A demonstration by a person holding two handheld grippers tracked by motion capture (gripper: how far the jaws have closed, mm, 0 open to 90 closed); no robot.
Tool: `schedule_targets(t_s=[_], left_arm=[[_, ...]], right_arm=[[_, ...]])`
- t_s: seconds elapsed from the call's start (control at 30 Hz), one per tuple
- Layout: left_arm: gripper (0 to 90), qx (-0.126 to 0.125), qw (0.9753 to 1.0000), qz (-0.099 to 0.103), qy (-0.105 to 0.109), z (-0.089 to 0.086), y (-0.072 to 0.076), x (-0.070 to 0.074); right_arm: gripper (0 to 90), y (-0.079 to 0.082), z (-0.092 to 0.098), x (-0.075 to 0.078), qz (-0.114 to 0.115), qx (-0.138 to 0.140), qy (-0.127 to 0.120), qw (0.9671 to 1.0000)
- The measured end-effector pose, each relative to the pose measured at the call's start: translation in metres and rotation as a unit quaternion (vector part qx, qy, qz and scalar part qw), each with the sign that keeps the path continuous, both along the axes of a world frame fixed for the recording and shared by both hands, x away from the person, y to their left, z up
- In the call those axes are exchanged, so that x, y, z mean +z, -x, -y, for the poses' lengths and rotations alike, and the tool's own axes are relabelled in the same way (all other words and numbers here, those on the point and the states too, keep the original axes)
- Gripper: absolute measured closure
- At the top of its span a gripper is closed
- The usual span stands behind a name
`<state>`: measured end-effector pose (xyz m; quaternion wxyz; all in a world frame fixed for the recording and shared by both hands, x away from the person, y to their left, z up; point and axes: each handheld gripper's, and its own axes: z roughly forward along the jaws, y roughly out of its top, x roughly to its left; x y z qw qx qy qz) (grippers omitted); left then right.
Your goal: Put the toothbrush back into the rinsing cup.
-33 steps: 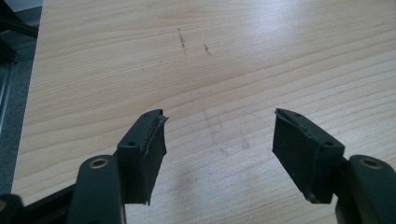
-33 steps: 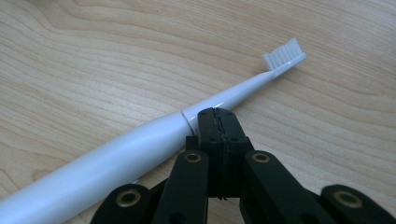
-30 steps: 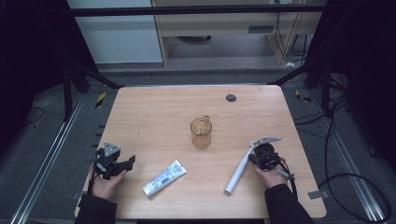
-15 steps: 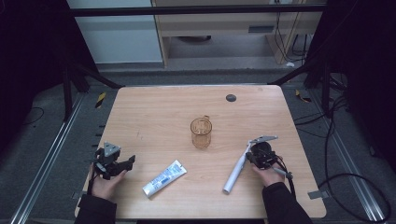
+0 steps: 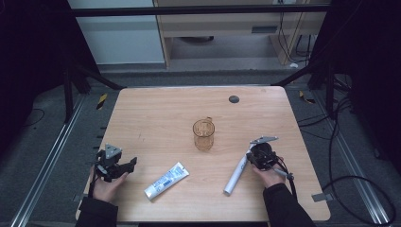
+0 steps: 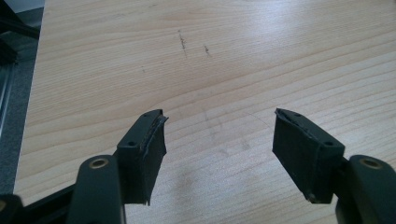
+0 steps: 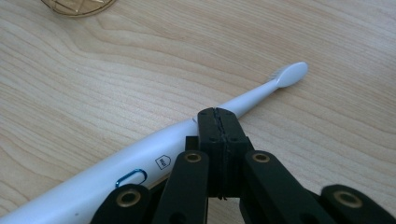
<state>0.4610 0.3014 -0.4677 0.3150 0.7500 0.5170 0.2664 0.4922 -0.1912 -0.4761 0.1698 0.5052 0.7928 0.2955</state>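
Observation:
A white electric toothbrush [image 5: 236, 174] lies slanted on the wooden table [image 5: 156, 118] at the front right, its head pointing away from me. My right gripper [image 5: 250, 159] is at the brush's neck. In the right gripper view its jaws [image 7: 218, 114] are pressed together, with the toothbrush [image 7: 261, 95] passing just beyond and under their tips, not between them. My left gripper [image 5: 131, 163] rests at the front left, and its jaws [image 6: 219, 140] are open over bare wood. A white and blue toothpaste tube [image 5: 166, 180] lies between the two hands.
An amber glass mug [image 5: 204, 135] stands mid-table, just behind the toothbrush, and its base [image 7: 77, 5] edges into the right gripper view. A small black disc [image 5: 233, 99] lies near the far edge. The floor, metal rails and cables surround the table.
My right gripper has edged slightly left at the toothbrush's neck, and the brush seems to have shifted slightly with it. My left gripper has not moved.

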Motion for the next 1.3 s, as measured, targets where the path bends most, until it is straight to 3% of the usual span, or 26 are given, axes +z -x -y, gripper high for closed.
schedule_targets(t_s=[0.33,0.57,0.8,1.3], left_arm=[[33.4,0.000,1.0000,0.002,0.002,0.000,0.000,0.001],[33.4,0.000,1.0000,0.002,0.002,0.000,0.000,0.001],[33.5,0.000,1.0000,0.003,0.002,0.000,0.001,0.001],[33.4,0.000,1.0000,0.002,0.001,0.000,0.001,0.001]], right_arm=[[90.0,0.017,-0.004,0.016,0.028,0.028,-0.040,0.9984],[90.0,0.039,-0.010,0.016,0.024,0.063,-0.072,0.9952],[90.0,0.056,-0.018,0.012,0.024,0.082,-0.076,0.9934],[90.0,0.060,-0.037,0.001,-0.007,0.123,-0.069,0.9900]])
